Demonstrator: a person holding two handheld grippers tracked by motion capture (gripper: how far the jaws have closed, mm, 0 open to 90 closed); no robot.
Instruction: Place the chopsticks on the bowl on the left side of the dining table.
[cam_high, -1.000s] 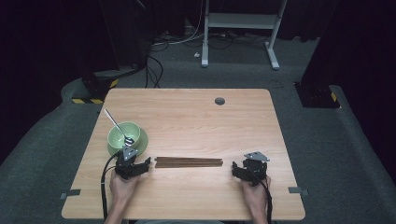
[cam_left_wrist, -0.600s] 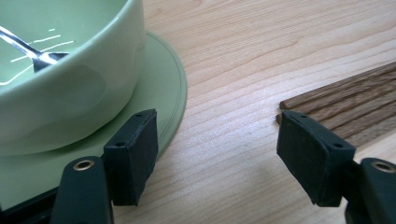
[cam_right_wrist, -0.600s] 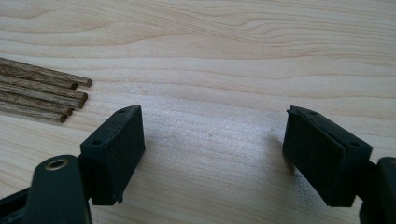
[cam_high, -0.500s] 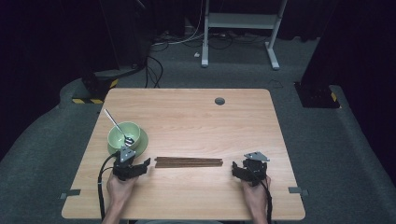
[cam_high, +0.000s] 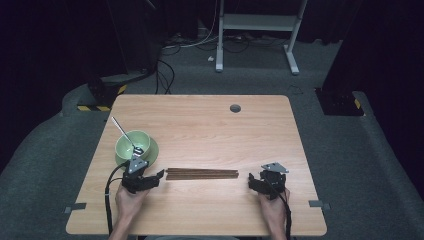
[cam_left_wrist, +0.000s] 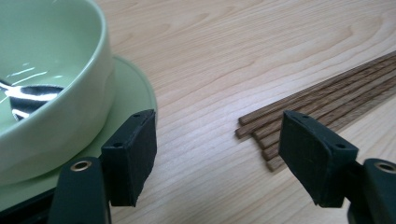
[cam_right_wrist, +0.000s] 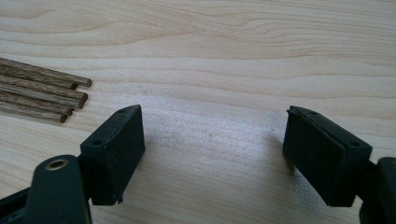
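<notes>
High view: the chopsticks (cam_high: 202, 173) lie in a row across the near middle of the table (cam_high: 210, 125), between the two grippers. The left gripper (cam_high: 156, 176) sits just left of their left ends, jaws spread wide with nothing between them. The right gripper (cam_high: 251, 180) rests just right of their right ends, also released. A green bowl (cam_high: 131, 145) with a spoon (cam_high: 125, 135) stands on a saucer (cam_high: 151, 151), just beyond the left gripper.

Bright, even light on the table (cam_high: 210, 125); dark surroundings; near fingers (cam_left_wrist: 130, 154) slightly soft.
</notes>
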